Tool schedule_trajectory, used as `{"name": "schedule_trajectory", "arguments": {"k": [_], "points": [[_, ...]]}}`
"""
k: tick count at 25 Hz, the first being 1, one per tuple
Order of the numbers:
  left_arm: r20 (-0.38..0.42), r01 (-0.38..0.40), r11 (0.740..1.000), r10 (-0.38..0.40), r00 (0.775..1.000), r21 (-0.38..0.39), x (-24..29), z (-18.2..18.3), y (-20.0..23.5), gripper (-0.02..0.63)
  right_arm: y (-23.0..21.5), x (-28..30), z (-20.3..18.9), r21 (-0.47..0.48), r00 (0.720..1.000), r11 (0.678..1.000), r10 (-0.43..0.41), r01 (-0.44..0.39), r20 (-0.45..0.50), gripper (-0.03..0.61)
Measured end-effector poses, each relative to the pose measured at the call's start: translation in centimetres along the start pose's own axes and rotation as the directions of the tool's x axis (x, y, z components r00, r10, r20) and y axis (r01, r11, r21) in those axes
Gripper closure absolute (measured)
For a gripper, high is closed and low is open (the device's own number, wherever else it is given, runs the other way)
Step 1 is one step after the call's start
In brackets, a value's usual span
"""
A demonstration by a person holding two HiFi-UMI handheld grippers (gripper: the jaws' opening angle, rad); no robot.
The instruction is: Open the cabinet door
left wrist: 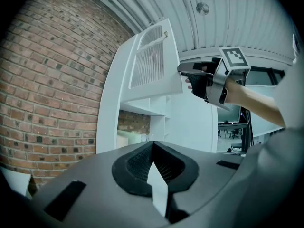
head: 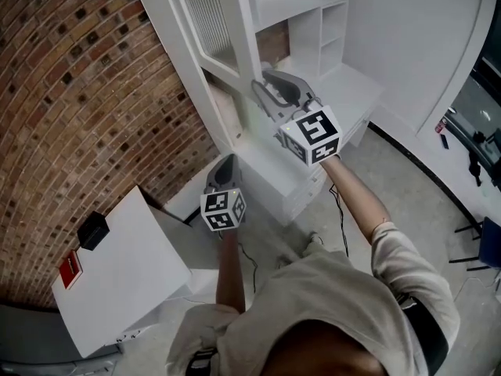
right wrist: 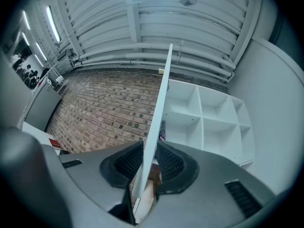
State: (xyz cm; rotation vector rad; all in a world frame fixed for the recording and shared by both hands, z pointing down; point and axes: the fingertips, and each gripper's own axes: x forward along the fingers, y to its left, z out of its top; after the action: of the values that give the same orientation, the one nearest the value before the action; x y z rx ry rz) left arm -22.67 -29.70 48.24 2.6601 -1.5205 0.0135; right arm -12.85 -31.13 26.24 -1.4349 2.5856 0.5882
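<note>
The white cabinet [head: 313,30] stands against the brick wall, and its slatted door [head: 207,14] is swung out from the open shelves [right wrist: 202,118]. My right gripper [head: 266,92] is shut on the door's free edge [right wrist: 159,113], which runs up between its two pads. From the left gripper view, the door [left wrist: 152,56] is above, with the right gripper [left wrist: 185,70] clamped on its lower corner. My left gripper [head: 223,167] hangs lower, in front of the cabinet base, shut with nothing held [left wrist: 153,148].
A brick wall [head: 70,92] runs along the left. A white box-like table [head: 125,272] at lower left carries a black object [head: 93,229] and a red one [head: 70,269]. A curved white wall [head: 423,37] closes off the right. A cable [head: 340,225] lies on the floor.
</note>
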Motion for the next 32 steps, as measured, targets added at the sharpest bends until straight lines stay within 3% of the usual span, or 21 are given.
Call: {"name": "schedule_trajectory", "arguments": {"k": [5,13,21,32], "points": [[-0.012,0.019,1.0,-0.019,1.0,0.002,1.9,0.0,-0.1,0.588,-1.5,-2.1,-2.0,0.036,0.999,0.999,-0.039,0.039,-0.012,0.476],[-0.036,0.046,0.999,-0.046,0.998,0.007,5.7,-0.3,-1.1,0.588,-7.2,-5.3,-8.5,0.043,0.979,0.986,-0.156,0.163,-0.133,0.486],[-0.047,0.042,0.999,-0.042,0.998,0.006,9.1,-0.1,-3.0,0.588,-12.7,-9.5,-15.2,0.047,0.934,0.963,-0.243,0.264,-0.261,0.514],[-0.077,-0.005,1.0,0.006,0.997,0.007,11.4,-1.4,-2.7,0.588,-16.6,-14.3,-23.5,0.062,0.871,0.941,-0.28,0.331,-0.403,0.554]]}}
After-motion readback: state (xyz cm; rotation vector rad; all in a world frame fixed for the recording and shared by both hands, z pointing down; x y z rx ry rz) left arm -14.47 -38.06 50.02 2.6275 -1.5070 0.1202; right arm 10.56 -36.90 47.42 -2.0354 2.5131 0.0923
